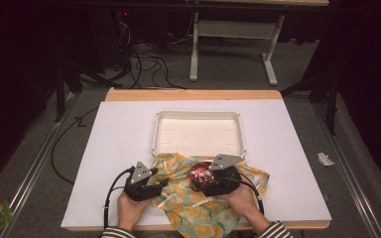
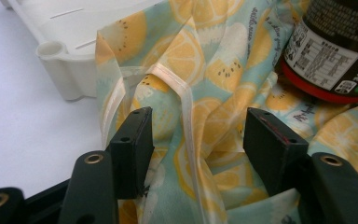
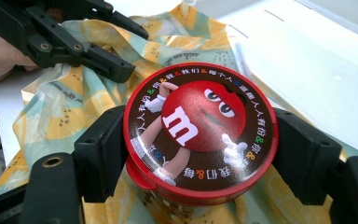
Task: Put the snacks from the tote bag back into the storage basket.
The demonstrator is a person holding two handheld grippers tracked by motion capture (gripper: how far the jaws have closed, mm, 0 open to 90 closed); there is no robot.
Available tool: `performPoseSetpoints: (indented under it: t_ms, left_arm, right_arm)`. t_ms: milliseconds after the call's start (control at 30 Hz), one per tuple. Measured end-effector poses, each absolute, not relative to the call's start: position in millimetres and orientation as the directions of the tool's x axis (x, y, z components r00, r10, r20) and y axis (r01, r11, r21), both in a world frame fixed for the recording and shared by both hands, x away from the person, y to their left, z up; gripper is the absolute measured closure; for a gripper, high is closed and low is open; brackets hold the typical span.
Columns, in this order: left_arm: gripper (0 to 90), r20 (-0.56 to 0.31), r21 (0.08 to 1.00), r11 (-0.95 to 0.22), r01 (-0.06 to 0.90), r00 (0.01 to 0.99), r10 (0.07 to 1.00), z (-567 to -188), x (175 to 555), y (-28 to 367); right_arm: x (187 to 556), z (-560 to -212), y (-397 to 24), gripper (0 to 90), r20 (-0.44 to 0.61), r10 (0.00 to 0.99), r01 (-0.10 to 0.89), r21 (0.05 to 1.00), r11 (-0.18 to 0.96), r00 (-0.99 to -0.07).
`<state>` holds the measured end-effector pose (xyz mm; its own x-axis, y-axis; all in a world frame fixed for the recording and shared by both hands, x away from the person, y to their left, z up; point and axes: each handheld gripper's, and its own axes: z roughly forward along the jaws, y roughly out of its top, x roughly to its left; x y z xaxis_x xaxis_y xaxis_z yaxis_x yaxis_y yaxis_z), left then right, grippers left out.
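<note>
Candy jar (image 3: 200,130) stands upright low in the middle of the high view, on a lemon-print cloth bag (image 1: 198,198) spread over the near edge of the table (image 1: 119,129).

At the lower left of that view the left gripper (image 1: 154,178) rests at the bag's edge. In the left gripper view its jaws stand spread, with a fold of the fabric and a pale ribbon handle (image 2: 179,88) rising between them but not pinched; I judge it is placed there to catch the bag's mouth and lift it open.

Just to the right, the right gripper (image 1: 206,181) has its jaws on either side of the jar's red lid rim, pressing on it (the cartoon lid faces up at the camera), so the jar stays steady and upright, probably ready to go into the bag.

Behind the bag, at centre frame, a white tray (image 1: 238,134) sits empty, its near rim touching the fabric.

A white sheet covers the table, with wood showing at the far edge. Around it are grey floor, black cables at upper left, and the white legs of another table along the top.
</note>
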<state>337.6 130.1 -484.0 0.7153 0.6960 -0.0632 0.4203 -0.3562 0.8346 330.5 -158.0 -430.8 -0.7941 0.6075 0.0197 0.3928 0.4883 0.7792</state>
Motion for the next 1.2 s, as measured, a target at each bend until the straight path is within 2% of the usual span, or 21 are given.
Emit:
performPoseSetpoints:
  t_ms: [1200]
  left_arm:
    - [42.4, -0.057, 0.835, -0.360, 0.417, 0.715, 0.696, -483.9, 337.1, 129.7]
  right_arm:
    - [333.6, -396.1, -185.6, 26.0, 0.032, 0.647, 0.408, 0.799, 0.441, -0.762]
